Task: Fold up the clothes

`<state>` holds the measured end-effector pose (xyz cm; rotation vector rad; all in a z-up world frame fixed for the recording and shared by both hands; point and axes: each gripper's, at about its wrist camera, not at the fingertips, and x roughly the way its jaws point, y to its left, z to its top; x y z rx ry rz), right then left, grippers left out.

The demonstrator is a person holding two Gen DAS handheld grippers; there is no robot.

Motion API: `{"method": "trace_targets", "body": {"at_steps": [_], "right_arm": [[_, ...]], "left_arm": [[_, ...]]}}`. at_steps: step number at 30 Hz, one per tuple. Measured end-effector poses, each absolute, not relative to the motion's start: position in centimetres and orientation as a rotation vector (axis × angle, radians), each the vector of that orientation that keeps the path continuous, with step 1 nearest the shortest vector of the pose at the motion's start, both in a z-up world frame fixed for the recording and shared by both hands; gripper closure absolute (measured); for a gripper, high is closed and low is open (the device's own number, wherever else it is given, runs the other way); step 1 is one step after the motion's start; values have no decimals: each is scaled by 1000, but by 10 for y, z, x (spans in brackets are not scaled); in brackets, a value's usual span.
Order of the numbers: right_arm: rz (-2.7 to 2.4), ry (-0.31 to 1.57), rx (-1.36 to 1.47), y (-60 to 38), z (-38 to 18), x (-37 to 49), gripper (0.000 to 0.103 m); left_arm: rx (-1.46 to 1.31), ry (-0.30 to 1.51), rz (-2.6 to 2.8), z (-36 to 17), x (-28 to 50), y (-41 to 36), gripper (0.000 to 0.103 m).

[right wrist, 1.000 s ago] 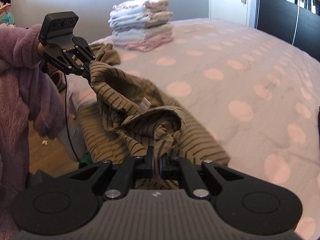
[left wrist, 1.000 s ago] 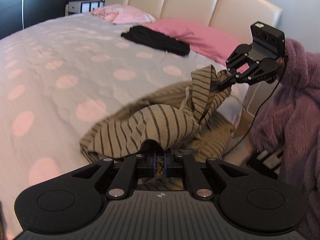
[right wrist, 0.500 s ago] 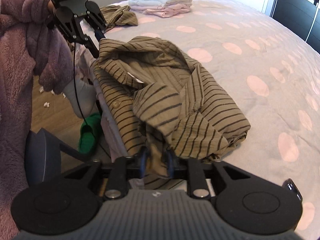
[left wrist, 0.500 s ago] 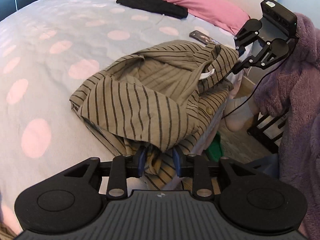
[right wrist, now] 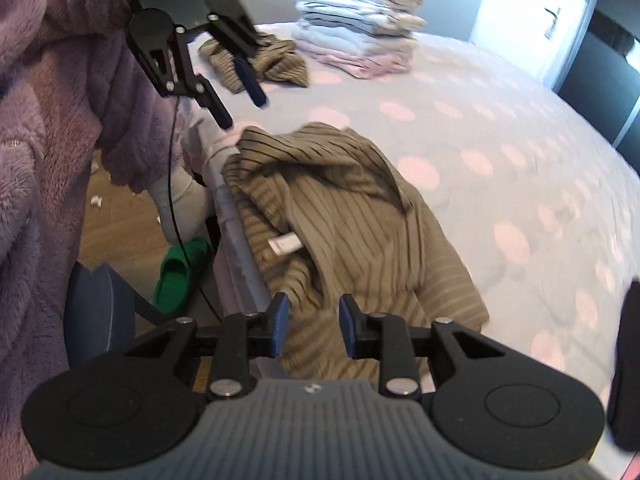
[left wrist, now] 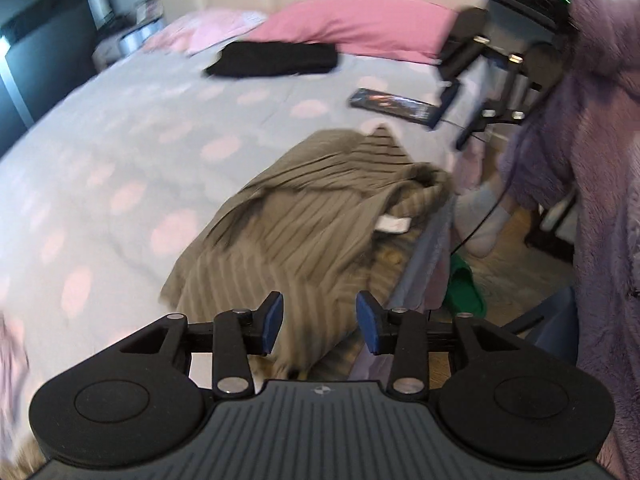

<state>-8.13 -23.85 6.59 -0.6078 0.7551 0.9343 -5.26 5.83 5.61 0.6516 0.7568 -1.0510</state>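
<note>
An olive striped shirt lies in a rumpled fold at the bed's edge, its white label showing; in the right wrist view the same shirt lies there too. My left gripper hovers just above its near end. Its jaws are opening, and no cloth is pinched between the blue pads. My right gripper stands open over the shirt's other end, holding nothing. Each gripper shows in the other's view, open and clear of the cloth: the right gripper and the left gripper.
A stack of folded clothes and another striped garment sit further along the dotted bedspread. A black garment, pink pillow and dark flat device lie near the headboard. Purple fleece sleeves and a green slipper are beside the bed.
Both grippers were shut on the raised shirt a second ago. They have opened, let it drop onto the bed and drawn back from it, and the shirt now lies loose.
</note>
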Motion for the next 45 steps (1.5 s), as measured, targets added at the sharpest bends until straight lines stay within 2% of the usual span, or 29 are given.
{"method": "trace_targets", "body": {"at_steps": [12, 15, 16, 17, 18, 19, 20, 23, 29, 40, 43, 45], "right_arm": [[939, 853, -839, -172, 34, -81, 65], [913, 872, -913, -173, 21, -83, 68], [909, 880, -919, -176, 19, -83, 68], [905, 889, -926, -180, 17, -83, 70], [901, 897, -931, -183, 16, -83, 82], [899, 901, -929, -186, 17, -83, 89], [896, 905, -927, -189, 17, -83, 96], [884, 904, -932, -198, 21, -85, 100], [838, 866, -951, -216, 32, -91, 100], [781, 844, -1083, -212, 13, -98, 100], [802, 851, -1091, -209, 10, -100, 96], [820, 847, -1086, -210, 12, -103, 85]], "left_arm": [[1091, 686, -1144, 2, -85, -3, 65], [1233, 629, -1086, -15, -92, -5, 65], [1257, 620, -1064, -18, -92, -3, 69], [1281, 612, -1042, -21, -92, -1, 74], [1304, 604, -1021, -24, -92, 1, 83], [1304, 604, -1009, -24, -91, 4, 91], [1304, 604, -998, -24, -90, 6, 94], [1270, 591, -981, -14, -92, 17, 100], [1118, 616, -997, 15, -91, 38, 101], [1072, 696, -963, 0, -85, 43, 102], [1093, 684, -961, -1, -87, 41, 102], [1119, 666, -965, -2, -89, 41, 97]]}}
